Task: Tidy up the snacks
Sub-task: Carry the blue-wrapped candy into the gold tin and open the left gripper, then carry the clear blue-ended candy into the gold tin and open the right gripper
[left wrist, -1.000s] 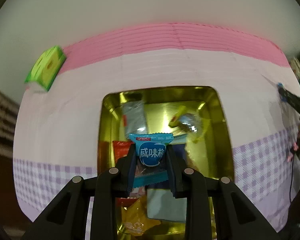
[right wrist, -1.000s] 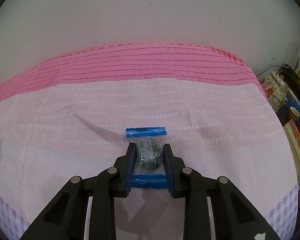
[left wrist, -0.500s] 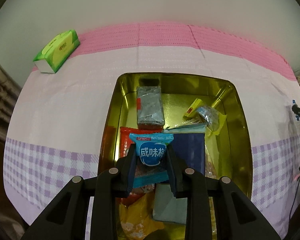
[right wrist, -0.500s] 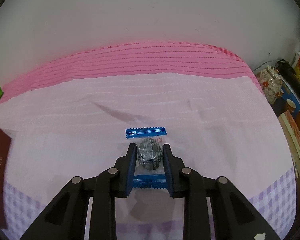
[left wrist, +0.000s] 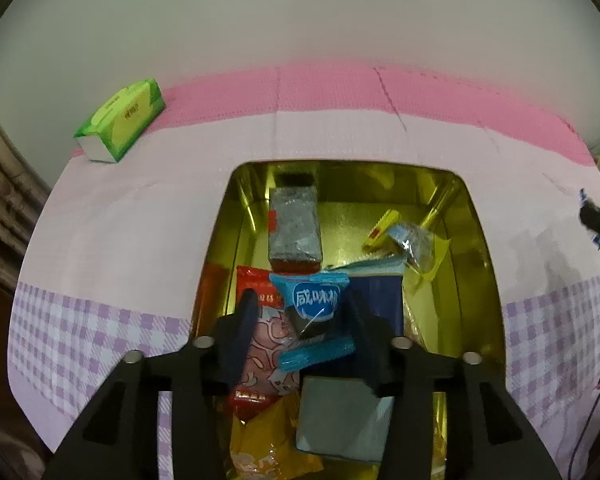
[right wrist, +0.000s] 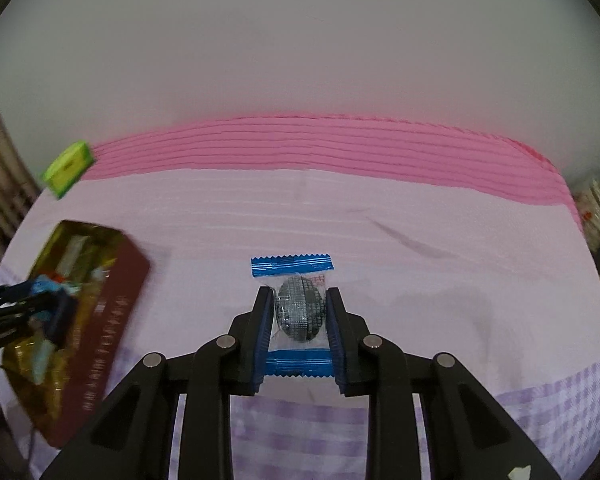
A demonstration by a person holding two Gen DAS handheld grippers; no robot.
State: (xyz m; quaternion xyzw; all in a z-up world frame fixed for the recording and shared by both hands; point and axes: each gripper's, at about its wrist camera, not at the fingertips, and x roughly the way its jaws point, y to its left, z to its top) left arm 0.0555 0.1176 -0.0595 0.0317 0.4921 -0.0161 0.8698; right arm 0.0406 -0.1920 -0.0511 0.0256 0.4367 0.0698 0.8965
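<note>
A gold tin point(left wrist: 476, 280) is seen on the pink-and-lilac tablecloth point(left wrist: 140, 240), already crowded with snacks – a grey foil block point(left wrist: 294, 226) at the far end, a yellow-edged clear packet point(left wrist: 412, 242) to its right, a dark blue pack point(left wrist: 376, 300), a red packet point(left wrist: 260, 320), an orange one point(left wrist: 268, 448) and a pale grey-green box point(left wrist: 340, 420) nearest the camera. A green tissue box point(left wrist: 120, 120) is parked well apart at the cloth's far left corner.

The left gripper point(left wrist: 300, 320) is held over the tin and its jaws have just been opening: a clear gap is seen on the left side of the blue snack packet point(left wrist: 314, 308), which is tilted, its long axis leaning from the crimped top edge down to the lower right. It looks to be resting against the right finger, though actual contact can't be confirmed from this angle.

In the right wrist view, the right gripper point(right wrist: 300, 316) is clamped on a clear blue-ended packet point(right wrist: 294, 308) (a dark round sweet inside), held above bare cloth. Its long axis is pointed away from the camera, crimped ends fore and aft. The tin is glimpsed blurred at the far left – its dark red outer wall point(right wrist: 112, 320) is shown.
</note>
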